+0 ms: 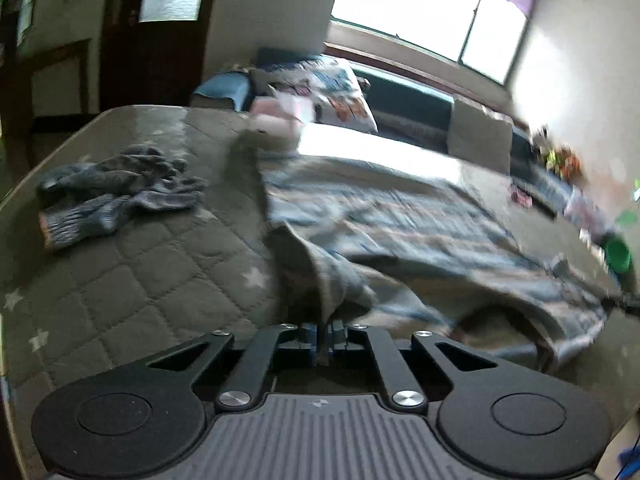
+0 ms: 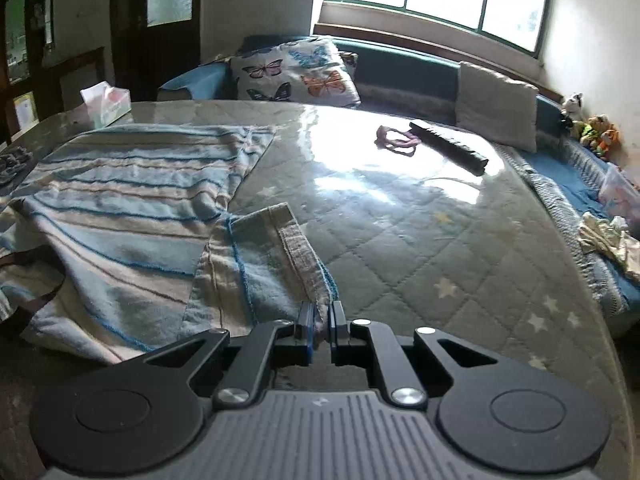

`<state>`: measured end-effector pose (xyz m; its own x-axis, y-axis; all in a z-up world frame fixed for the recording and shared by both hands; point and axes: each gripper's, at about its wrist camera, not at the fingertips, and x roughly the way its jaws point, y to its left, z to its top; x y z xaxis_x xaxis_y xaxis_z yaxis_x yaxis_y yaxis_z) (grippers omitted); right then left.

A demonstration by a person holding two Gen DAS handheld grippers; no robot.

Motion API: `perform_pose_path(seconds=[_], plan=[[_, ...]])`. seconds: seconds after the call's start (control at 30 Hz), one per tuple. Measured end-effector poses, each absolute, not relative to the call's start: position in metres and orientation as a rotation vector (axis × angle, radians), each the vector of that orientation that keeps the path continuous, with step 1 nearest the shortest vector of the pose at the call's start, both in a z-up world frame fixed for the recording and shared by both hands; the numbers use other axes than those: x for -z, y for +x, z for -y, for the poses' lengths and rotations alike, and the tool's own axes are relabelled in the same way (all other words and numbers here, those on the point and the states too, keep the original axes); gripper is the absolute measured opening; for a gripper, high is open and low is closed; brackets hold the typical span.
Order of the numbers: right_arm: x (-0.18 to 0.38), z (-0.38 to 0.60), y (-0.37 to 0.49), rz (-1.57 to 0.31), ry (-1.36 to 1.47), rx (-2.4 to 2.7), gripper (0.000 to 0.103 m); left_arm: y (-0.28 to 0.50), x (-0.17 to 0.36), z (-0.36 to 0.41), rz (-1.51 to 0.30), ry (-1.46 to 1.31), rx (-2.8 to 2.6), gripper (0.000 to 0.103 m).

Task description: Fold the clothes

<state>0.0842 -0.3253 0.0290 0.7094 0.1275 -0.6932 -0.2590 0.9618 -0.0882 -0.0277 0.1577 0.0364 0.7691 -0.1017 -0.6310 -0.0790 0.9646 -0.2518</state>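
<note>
Trailing from both clamped hand-held grippers [image 1: 323, 334] [image 2: 321, 330]: striped towel [image 2: 132, 208].

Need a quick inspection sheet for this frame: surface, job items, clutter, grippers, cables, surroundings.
Surface: quilted grey cover with white stars, glossy where the window glares.
Job's things: striped blue towel, partly spread, near edge lifted and rumpled.
Clutter: grey gloves, tissue box, pink band, dark bar, green cup.
Grippers: left gripper shut on the towel edge; right gripper shut on the towel corner.
Cables: nothing seen.
Surroundings: teal bench under the window, butterfly pillow, grey cushion, soft toys, dark door.
</note>
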Motion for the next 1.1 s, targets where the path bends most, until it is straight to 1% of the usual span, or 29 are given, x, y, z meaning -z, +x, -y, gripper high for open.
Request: perform_pose_path(seconds=[0.07,0.17,0.27,0.33,0.37,0.43,0.5,0.57,0.63,0.7,0.77,0.87,0.93,1.0,1.1], plan=[[-0.035,0.334,0.083,-0.735,-0.186,-0.189,0.006,-0.033,-0.043,-0.175,-0.689,-0.328,0.002,0.002],[-0.040,0.348,0.084,-0.722,-0.179,-0.143,0.006,-0.042,-0.049,-0.199,-0.692,-0.385,-0.028,0.002],[-0.036,0.358,0.086,-0.733,-0.174,-0.102,0.007,-0.044,-0.043,-0.221,-0.727,-0.430,-0.100,0.002],[-0.027,0.363,0.089,-0.751,-0.167,-0.081,0.008,-0.046,-0.038,-0.231,-0.744,-0.435,-0.153,0.003],[-0.024,0.365,0.090,-0.761,-0.164,-0.078,0.008,-0.047,-0.036,-0.232,-0.757,-0.425,-0.176,0.005],[-0.020,0.367,0.090,-0.773,-0.163,-0.075,0.012,-0.049,-0.032,-0.236,-0.785,-0.405,-0.221,0.005],[-0.022,0.364,0.084,-0.767,-0.183,-0.086,0.012,-0.055,-0.034,-0.226,-0.780,-0.353,-0.182,0.006],[-0.029,0.358,0.076,-0.752,-0.210,-0.125,0.014,-0.062,-0.037,-0.210,-0.777,-0.297,-0.125,0.016],[-0.036,0.349,0.066,-0.739,-0.238,-0.179,0.018,-0.067,-0.037,-0.186,-0.780,-0.228,-0.045,0.018],[-0.040,0.337,0.057,-0.738,-0.261,-0.253,0.019,-0.071,-0.036,-0.158,-0.784,-0.147,0.040,0.019],[-0.043,0.324,0.048,-0.739,-0.283,-0.332,0.020,-0.075,-0.033,-0.131,-0.782,-0.082,0.117,0.025],[-0.042,0.299,0.033,-0.745,-0.334,-0.469,0.029,-0.076,-0.029,-0.091,-0.780,0.000,0.234,0.026],[-0.039,0.281,0.023,-0.743,-0.382,-0.559,0.030,-0.079,-0.027,-0.066,-0.773,0.058,0.326,0.027],[-0.035,0.264,0.011,-0.735,-0.443,-0.645,0.039,-0.082,-0.023,-0.043,-0.764,0.126,0.394,0.027],[-0.027,0.245,-0.001,-0.717,-0.531,-0.739,0.042,-0.085,-0.018,-0.016,-0.737,0.241,0.455,0.028]])
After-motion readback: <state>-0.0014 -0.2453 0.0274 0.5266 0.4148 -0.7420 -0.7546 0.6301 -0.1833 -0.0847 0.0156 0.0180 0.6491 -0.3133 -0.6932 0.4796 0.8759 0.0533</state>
